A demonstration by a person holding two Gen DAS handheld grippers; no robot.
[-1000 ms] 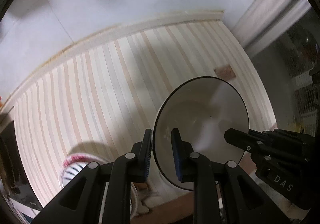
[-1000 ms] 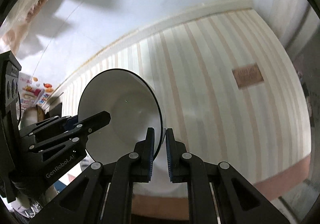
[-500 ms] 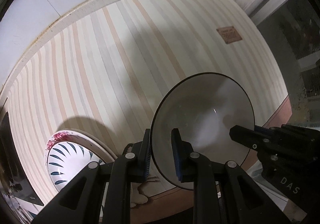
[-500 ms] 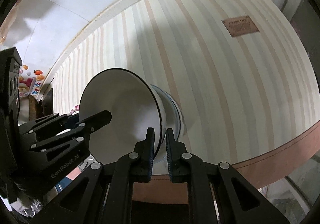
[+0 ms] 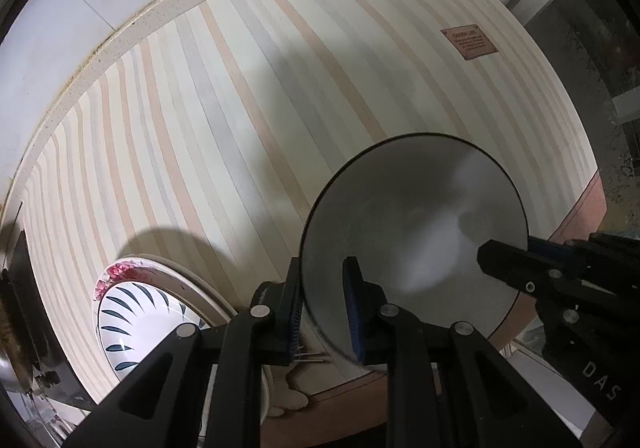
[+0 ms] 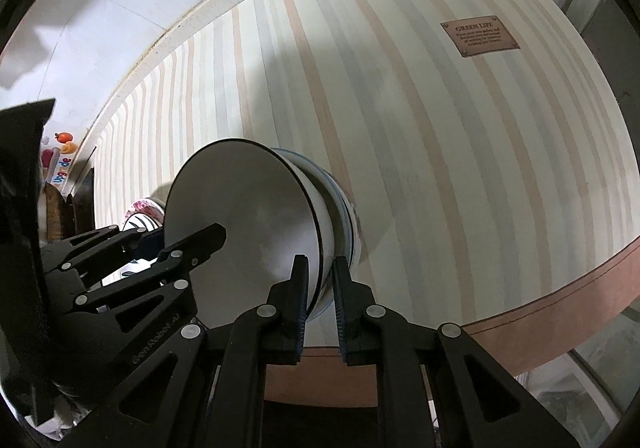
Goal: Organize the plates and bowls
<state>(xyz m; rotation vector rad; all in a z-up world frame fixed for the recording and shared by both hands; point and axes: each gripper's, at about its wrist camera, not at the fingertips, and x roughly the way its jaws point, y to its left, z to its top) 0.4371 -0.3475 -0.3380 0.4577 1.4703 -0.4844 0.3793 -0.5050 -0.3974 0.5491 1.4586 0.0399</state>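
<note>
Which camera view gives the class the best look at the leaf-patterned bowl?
The left wrist view: the leaf-patterned bowl shows its blue-leaf interior and pink flowered rim, beside the left gripper. The right wrist view shows only a sliver of it behind the white bowl.

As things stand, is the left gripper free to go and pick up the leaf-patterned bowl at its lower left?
Probably not yet: the left gripper is clamped on the rim of the white bowl, which the right gripper also holds. The leaf-patterned bowl itself sits uncovered.

Left gripper [image 5: 322, 306] has its fingers pinching the black-rimmed white bowl's [image 5: 412, 224] rim. Right gripper [image 5: 508, 264] grips the far side, and a leaf-patterned bowl [image 5: 132, 324] sits lower left on the striped tablecloth [image 5: 248, 88].
</note>
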